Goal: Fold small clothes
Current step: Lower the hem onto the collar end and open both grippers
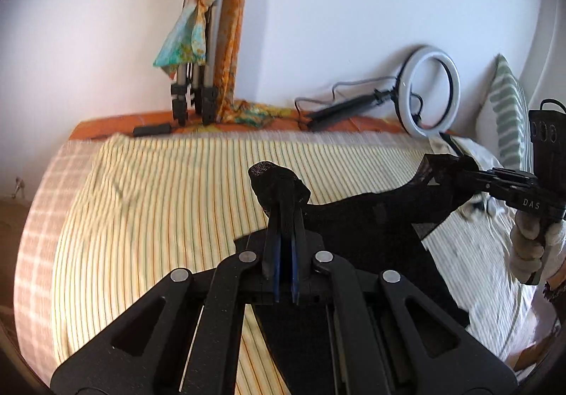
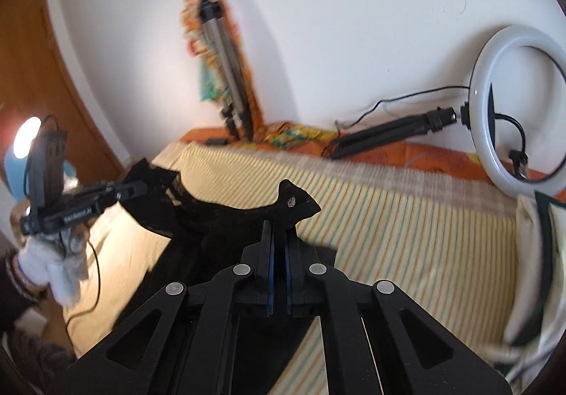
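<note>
A small black garment (image 1: 368, 228) hangs stretched between both grippers above the striped bed sheet (image 1: 159, 204). My left gripper (image 1: 284, 207) is shut on one corner of it, the cloth bunched over the fingertips. In the same view the right gripper (image 1: 449, 172) pinches the other corner at the right, held by a gloved hand (image 1: 530, 246). In the right wrist view my right gripper (image 2: 279, 225) is shut on a corner of the black garment (image 2: 212, 228), and the left gripper (image 2: 141, 188) holds the far corner at the left, with its gloved hand (image 2: 53, 267) below.
A tripod (image 1: 198, 69) draped with colourful scarves leans on the wall behind the bed. A ring light (image 1: 433, 90) on a black stand lies at the back right. A green striped pillow (image 1: 509, 115) stands at the right. A wooden door (image 2: 39, 83) shows at the left.
</note>
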`<action>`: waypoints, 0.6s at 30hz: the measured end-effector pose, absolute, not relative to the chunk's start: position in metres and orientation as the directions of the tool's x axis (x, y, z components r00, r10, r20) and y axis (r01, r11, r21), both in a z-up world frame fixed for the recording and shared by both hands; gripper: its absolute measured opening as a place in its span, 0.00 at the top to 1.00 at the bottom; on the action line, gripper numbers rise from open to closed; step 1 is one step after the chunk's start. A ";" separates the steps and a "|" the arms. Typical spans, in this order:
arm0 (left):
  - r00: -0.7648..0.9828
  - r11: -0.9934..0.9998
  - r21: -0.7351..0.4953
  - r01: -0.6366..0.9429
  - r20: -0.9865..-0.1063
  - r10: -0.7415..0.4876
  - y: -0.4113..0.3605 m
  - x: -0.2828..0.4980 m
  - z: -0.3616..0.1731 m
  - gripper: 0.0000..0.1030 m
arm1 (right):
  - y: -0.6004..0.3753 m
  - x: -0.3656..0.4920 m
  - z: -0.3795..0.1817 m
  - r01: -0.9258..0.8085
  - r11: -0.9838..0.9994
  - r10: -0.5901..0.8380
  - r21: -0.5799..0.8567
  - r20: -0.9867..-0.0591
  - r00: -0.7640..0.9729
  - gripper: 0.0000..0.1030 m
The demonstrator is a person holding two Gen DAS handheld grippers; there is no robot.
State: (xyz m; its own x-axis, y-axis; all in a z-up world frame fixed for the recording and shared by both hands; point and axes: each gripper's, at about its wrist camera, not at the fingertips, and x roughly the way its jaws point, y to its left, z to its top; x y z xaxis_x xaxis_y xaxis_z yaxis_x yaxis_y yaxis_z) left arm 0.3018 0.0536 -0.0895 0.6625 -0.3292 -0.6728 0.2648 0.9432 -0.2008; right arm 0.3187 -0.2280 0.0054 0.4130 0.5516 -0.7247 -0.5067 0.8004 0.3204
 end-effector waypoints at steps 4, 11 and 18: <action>0.643 0.945 -0.170 0.278 -0.698 -0.315 0.048 0.261 -0.101 0.98 | -0.229 0.271 -0.002 -0.522 0.805 0.521 0.282 -0.757 0.394 0.97; 0.591 0.936 -0.102 0.337 -0.751 -0.295 0.036 0.207 -0.122 0.98 | -0.230 0.215 -0.016 -0.559 0.801 0.475 0.214 -0.796 0.376 0.97; 0.584 0.933 -0.075 0.351 -0.762 -0.281 0.042 0.167 -0.125 0.98 | -0.237 0.182 -0.008 -0.592 0.794 0.444 0.141 -0.798 0.406 0.97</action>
State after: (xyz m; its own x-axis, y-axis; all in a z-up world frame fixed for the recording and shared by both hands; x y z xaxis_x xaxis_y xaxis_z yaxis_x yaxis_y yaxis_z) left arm 0.1666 0.0423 -0.1247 0.5836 -0.2805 -0.7621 0.3511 0.9334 -0.0748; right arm 0.1821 -0.2373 -0.0080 0.4062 0.4445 -0.7984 -0.5918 0.7937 0.1408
